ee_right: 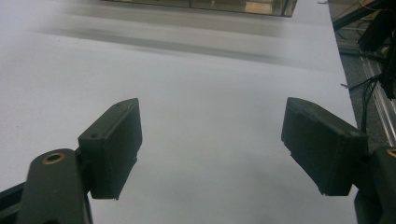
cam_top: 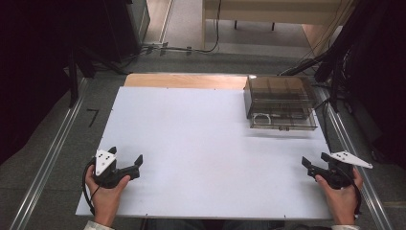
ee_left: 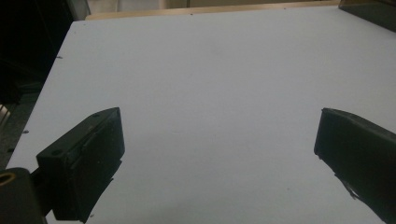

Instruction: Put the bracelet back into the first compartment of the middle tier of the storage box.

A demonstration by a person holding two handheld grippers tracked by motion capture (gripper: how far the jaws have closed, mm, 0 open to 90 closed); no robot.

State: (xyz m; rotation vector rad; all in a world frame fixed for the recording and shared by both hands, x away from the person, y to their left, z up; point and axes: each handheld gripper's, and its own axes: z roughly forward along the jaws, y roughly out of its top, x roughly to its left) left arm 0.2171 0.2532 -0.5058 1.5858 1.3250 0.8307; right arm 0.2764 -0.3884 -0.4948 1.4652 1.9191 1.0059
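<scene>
**Inspector:** Start with the largest item.

**Assistant:** The white table (cam_top: 201,148) spans the middle of the high view. A smoky transparent box (cam_top: 280,101) with inner compartments sits at its upper right, apparently parked within forward reach of the right hand.

**Inspector:** The grippers?

**Assistant:** The left gripper (cam_top: 125,161) rests at lower left, the right gripper (cam_top: 315,163) at lower right, well apart, both clear of the box. This looks like a ready stance.

**Inspector:** Jaw state?

**Assistant:** Both spread wide, grasping nothing. Each hand wraps its handle from below, forearms entering from the bottom edge, jaws angled inward.
</scene>
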